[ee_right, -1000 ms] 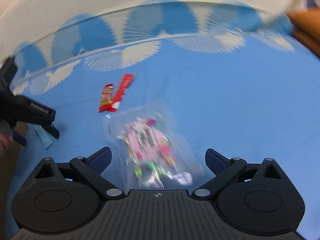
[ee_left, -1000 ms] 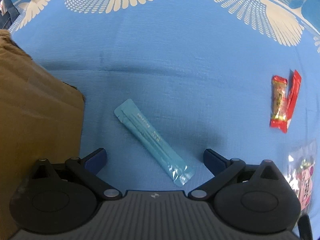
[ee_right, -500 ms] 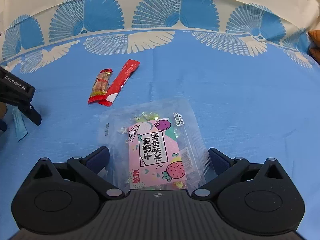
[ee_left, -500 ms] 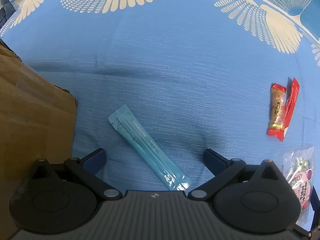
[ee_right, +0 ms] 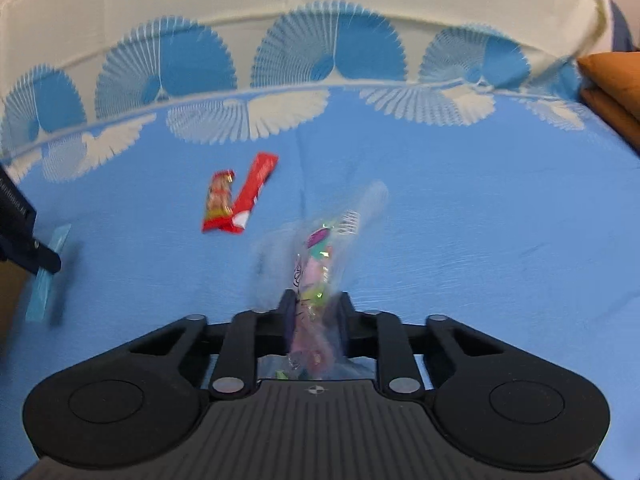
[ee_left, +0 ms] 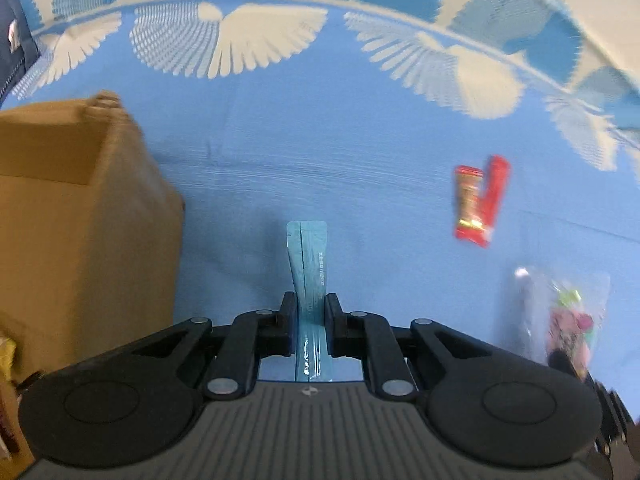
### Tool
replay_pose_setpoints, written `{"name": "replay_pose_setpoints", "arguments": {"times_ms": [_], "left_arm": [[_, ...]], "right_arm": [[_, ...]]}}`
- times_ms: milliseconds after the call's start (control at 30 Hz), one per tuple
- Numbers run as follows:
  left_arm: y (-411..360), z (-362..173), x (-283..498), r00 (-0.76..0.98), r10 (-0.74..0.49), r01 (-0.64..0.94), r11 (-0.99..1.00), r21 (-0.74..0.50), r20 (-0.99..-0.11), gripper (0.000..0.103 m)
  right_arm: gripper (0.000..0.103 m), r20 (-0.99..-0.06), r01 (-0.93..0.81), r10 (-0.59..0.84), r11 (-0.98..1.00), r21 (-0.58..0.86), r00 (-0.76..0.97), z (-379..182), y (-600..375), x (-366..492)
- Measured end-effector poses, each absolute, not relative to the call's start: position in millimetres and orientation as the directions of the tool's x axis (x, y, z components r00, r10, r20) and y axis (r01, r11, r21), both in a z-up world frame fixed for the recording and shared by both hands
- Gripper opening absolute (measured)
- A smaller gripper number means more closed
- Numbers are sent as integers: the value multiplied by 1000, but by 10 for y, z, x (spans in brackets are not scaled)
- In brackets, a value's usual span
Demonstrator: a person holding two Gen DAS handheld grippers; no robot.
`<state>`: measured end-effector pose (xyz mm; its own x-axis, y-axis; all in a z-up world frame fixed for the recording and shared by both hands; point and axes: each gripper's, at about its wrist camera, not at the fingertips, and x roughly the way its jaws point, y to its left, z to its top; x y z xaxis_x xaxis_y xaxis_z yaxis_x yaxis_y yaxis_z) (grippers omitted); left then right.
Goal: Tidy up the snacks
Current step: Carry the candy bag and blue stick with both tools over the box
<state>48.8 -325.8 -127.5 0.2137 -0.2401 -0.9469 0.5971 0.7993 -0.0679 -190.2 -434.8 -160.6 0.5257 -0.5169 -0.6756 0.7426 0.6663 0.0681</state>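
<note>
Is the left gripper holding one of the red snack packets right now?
No, the left gripper is shut on the teal sachet, while the red packets lie on the blue cloth.

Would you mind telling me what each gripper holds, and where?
The left gripper clamps the slim teal sachet near its lower end. The right gripper pinches the clear candy bag at its lower part.
</note>
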Motion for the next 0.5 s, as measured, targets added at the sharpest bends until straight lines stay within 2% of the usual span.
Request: {"name": "replay_pose_setpoints", "arguments": {"times_ms": [233, 500], "left_arm": [[-2487, -462, -7, 264, -336, 666, 742, -82, -904, 15], [-1020, 189, -360, 436, -285, 622, 781, 57, -854, 15]], "right_arm": [[19, -572, 722, -553, 684, 105, 606, -901, -3742, -2184], [19, -537, 565, -386, 796, 216, 750, -195, -2374, -2319]]}}
